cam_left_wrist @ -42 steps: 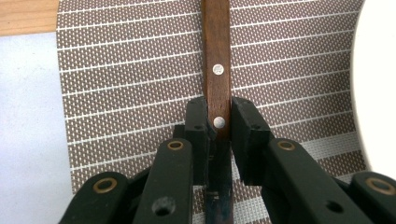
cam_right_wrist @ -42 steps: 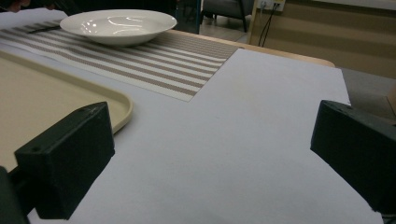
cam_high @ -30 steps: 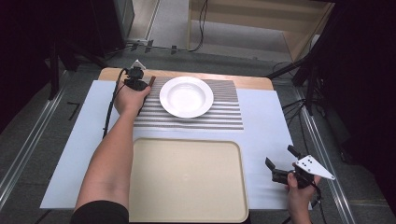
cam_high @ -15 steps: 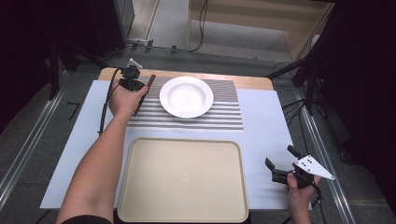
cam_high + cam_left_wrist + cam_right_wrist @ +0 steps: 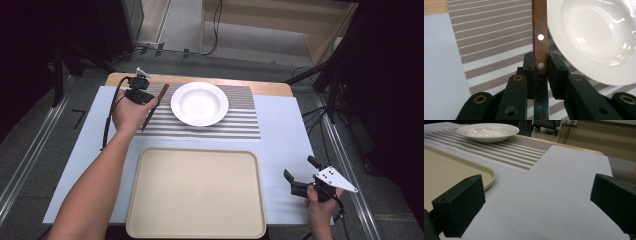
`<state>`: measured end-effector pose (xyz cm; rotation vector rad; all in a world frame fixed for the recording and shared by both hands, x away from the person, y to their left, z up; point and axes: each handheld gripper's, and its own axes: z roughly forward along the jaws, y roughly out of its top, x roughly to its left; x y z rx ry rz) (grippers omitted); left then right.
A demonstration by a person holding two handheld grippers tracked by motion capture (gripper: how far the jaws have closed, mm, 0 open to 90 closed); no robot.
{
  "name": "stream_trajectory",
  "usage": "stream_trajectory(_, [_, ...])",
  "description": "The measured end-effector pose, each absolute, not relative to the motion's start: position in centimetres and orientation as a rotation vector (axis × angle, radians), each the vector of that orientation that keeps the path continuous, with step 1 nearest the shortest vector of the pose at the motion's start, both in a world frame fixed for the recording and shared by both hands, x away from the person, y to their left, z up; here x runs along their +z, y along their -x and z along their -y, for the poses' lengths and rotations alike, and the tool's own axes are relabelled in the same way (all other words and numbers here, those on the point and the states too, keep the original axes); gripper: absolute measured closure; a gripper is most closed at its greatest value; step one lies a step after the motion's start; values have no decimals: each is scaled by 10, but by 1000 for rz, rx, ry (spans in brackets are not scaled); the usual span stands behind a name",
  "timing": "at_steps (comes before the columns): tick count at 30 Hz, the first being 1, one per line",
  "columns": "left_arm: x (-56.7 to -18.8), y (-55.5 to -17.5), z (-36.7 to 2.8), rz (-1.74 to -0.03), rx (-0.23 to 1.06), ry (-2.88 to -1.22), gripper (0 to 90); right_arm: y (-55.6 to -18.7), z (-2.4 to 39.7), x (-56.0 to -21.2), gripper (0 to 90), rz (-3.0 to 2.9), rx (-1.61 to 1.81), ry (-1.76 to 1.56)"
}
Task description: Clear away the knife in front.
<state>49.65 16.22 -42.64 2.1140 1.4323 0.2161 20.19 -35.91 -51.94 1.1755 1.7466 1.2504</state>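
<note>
A knife (image 5: 154, 107) with a brown wooden handle (image 5: 539, 32) sits just left of the white plate (image 5: 199, 103), over the striped placemat (image 5: 235, 122). My left gripper (image 5: 541, 62) is shut on it where handle meets blade. The handle points away from the gripper's camera and the dark blade (image 5: 541, 100) runs back between the jaws. From above, the left gripper (image 5: 148, 102) is at the mat's left edge, the hand behind it. My right gripper (image 5: 299, 169) stands open and holds nothing, low over the white cloth at the near right; its jaws are wide apart in the right gripper view (image 5: 536, 205).
A large beige tray (image 5: 196, 192) lies near the front edge, between the two arms. The white cloth (image 5: 285, 130) covers the table, with the wooden table edge (image 5: 260, 88) behind the mat. Floor rails and dark stands surround the table.
My left hand has drawn slightly toward me and to the left, rising a little with the knife in its jaws. The forearm has swung left. The right gripper has kept still.
</note>
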Motion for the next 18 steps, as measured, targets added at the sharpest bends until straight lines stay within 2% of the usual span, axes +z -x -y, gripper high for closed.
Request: stream_trajectory(18, [-409, -446, -160, -1288, 233, -2128, 768, -202, 359, -520, 0, -1748, 1251, -1175])
